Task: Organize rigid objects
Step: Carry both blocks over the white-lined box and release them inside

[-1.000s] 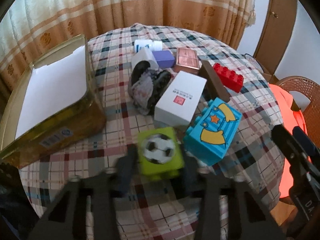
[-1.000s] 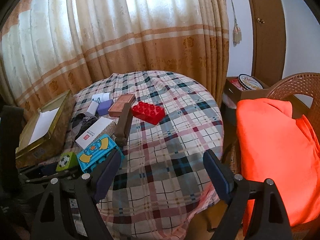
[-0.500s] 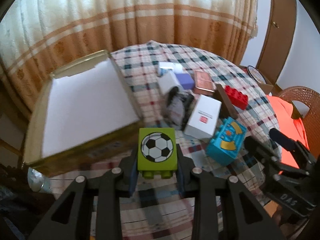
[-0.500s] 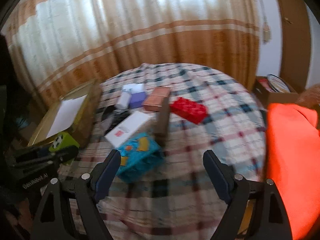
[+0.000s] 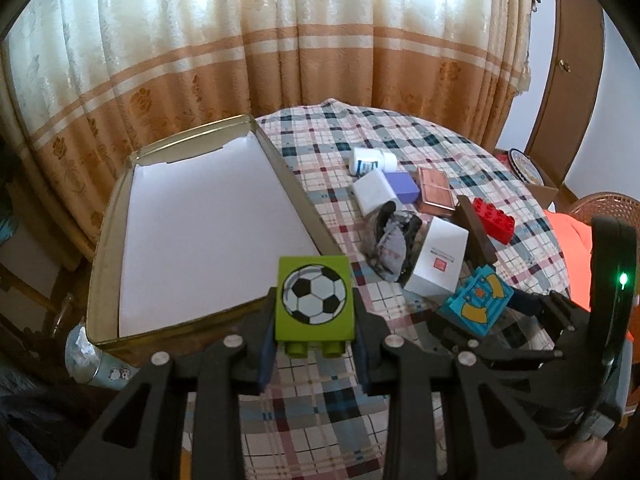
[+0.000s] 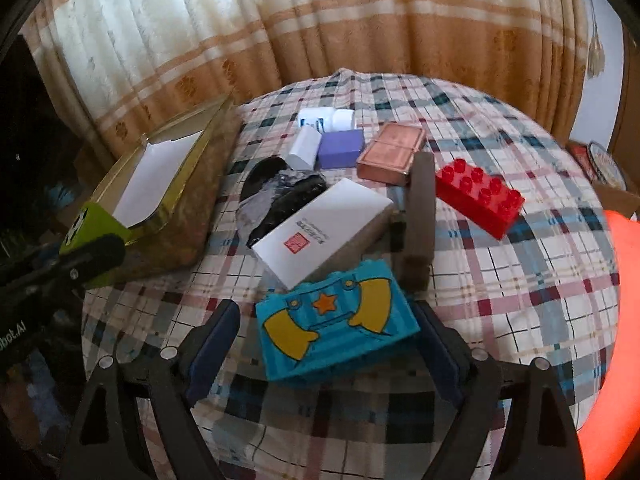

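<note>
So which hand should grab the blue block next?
Right, probably. The right gripper is open around the blue block, while the left gripper already holds the green block.

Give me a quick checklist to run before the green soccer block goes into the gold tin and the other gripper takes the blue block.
1. Left gripper clamped on the green soccer block: ok.
2. Block lifted off the checked tablecloth: ok.
3. Gold tin open, only a white liner inside: ok.
4. Block already above the tin's opening: cannot tell; it appears near the front rim.
5. Right gripper open with the blue block between its fingers: ok.
6. Blue block free of the white box behind it: cannot tell, they sit very close.
</note>
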`<state>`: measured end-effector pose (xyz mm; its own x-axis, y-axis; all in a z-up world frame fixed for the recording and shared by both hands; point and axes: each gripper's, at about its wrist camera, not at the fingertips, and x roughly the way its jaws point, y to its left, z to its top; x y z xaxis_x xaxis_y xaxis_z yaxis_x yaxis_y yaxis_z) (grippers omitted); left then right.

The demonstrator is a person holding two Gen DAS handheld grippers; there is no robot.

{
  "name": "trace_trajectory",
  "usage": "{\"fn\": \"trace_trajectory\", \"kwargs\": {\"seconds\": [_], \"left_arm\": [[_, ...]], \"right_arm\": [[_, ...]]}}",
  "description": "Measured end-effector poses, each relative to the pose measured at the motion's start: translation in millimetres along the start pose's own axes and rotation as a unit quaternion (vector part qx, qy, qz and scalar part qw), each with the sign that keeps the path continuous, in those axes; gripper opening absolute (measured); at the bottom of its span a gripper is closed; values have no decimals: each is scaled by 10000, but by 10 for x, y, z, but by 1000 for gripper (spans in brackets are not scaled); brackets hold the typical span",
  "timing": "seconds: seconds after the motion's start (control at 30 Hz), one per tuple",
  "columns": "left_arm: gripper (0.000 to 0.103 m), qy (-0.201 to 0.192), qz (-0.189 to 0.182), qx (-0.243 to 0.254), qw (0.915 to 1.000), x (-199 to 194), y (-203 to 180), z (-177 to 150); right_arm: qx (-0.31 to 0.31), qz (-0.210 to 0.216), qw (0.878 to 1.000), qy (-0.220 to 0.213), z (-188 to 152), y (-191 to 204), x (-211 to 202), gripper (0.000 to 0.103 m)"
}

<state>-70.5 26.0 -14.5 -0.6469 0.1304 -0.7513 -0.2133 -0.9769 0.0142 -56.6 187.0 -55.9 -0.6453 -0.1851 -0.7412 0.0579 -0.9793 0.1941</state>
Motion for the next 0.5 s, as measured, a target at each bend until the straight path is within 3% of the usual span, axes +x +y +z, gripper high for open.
{"fn": "trace_trajectory", "kwargs": {"seconds": [0.07, 0.13, 0.33, 0.5], "left_arm": [[31, 19, -17, -28, 10000, 13, 28, 0], [31, 16, -41, -48, 10000, 16, 54, -4], [31, -68, -156, -142, 9998, -14, 153, 10], [31, -293, -239, -293, 9989, -92, 325, 79]], "right_arm": [[-65, -133, 9999, 15, -7, 34, 22, 85], [-167, -306, 9994, 17, -16, 66, 23, 75], [218, -193, 9996, 26, 5, -44, -97, 74], [323, -131, 9985, -422, 133, 23, -427, 74]]}}
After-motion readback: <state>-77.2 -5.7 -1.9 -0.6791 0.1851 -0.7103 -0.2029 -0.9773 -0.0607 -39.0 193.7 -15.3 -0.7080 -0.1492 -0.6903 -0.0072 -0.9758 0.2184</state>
